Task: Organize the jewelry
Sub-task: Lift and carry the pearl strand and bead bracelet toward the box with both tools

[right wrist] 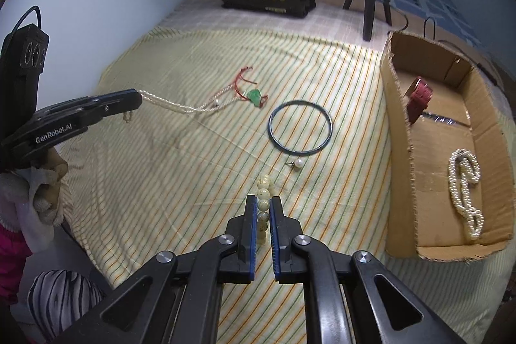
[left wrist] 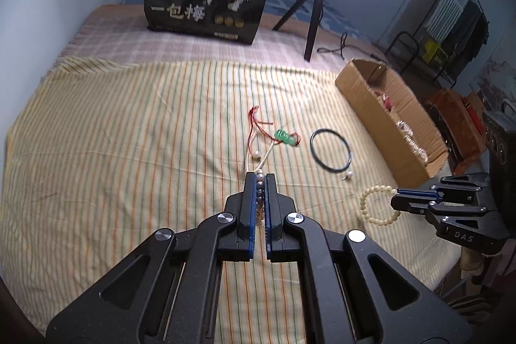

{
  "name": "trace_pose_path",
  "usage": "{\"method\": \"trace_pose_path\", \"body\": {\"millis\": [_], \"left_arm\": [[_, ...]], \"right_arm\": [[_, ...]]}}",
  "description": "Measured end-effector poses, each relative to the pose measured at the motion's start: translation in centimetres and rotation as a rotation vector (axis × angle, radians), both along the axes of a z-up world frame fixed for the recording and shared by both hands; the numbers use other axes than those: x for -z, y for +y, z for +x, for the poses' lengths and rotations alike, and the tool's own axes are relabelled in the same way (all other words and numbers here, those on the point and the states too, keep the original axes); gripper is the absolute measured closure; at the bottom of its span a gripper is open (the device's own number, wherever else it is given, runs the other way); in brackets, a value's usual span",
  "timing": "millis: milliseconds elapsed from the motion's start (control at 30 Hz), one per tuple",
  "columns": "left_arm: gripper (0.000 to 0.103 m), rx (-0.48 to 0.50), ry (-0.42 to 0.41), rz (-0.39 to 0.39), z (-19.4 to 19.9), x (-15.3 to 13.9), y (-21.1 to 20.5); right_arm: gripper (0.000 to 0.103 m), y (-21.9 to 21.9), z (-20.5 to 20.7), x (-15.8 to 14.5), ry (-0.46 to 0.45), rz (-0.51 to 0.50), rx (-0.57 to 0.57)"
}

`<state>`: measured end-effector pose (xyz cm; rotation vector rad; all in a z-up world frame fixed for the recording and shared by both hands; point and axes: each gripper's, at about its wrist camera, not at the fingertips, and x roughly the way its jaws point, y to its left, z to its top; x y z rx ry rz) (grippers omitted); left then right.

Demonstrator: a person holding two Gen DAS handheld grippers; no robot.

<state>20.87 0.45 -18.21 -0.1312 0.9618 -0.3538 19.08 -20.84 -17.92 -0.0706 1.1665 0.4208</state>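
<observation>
My left gripper [left wrist: 259,178] is shut on a pale twisted-cord necklace [right wrist: 174,105], with beads pinched between its pads. The cord trails down to a pearl [left wrist: 257,154] on the striped cloth [left wrist: 129,134]. From the right wrist view the left gripper [right wrist: 139,99] is lifted at the left. My right gripper [right wrist: 262,200] is shut on a cream bead bracelet [right wrist: 263,192], which hangs as a loop [left wrist: 380,205] from the right gripper [left wrist: 396,197]. On the cloth lie a green pendant on red cord [right wrist: 254,95], a dark bangle [right wrist: 300,127] and a pearl earring [right wrist: 298,164].
An open cardboard box [right wrist: 400,150] at the right holds a pearl necklace [right wrist: 464,192] and a red item [right wrist: 419,99]. A ring-light tripod [left wrist: 314,21] and a black printed bag [left wrist: 206,2] stand at the back. A person's sleeve [right wrist: 29,205] is at the left.
</observation>
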Motion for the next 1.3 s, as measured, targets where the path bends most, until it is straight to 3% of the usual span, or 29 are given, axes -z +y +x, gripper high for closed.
{"method": "trace_pose_path", "body": {"millis": [667, 1300], "left_arm": [[0.102, -0.015, -0.159, -0.085, -2.7, -9.3, 1.0], [0.102, 0.089, -0.197, -0.107, -1.3, -11.8, -5.4]], "right_arm": [[0.098, -1.5, -2.8, -5.3, -0.112, 0.050, 0.026], [0.098, -8.0, -3.1, -9.2, -0.208, 0.041, 0.117]]}}
